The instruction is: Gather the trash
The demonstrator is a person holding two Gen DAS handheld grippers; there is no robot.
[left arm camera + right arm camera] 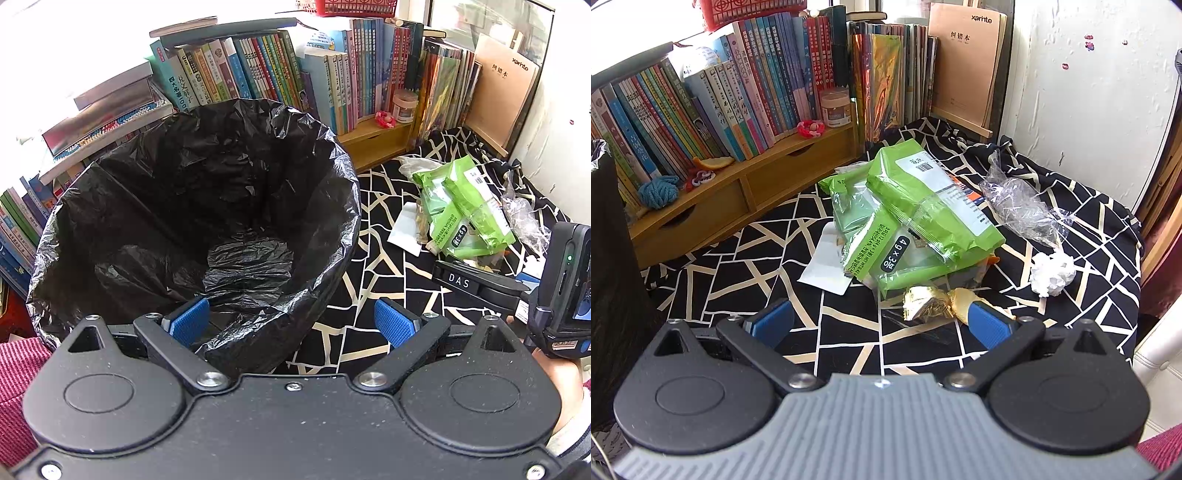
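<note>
Just ahead of the right gripper (881,323), a crumpled gold foil wrapper (932,302) is lying on the black patterned cloth (738,258), closest of all the litter and almost touching the right-hand blue pad, so that looks like the piece to go for. Both blue pads are standing spread wide with nothing between them, and the same is showing on the left gripper (291,323), which is hovering unclenched and empty over the near rim of the bin (332,258) with its black liner. Doing this well, I judge, means centring the foil between the pads before closing, since it is sitting off to one side, and pinching low so the thin wrapper is not slipping out. Behind the foil, the green snack bags (908,218) are piling on a white paper slip (827,266); right of the foil a white paper ball (1052,275) is waiting, with crinkled clear plastic (1019,206) beyond it. Farthest back, books (757,81) are lining the wooden shelf (746,177).
</note>
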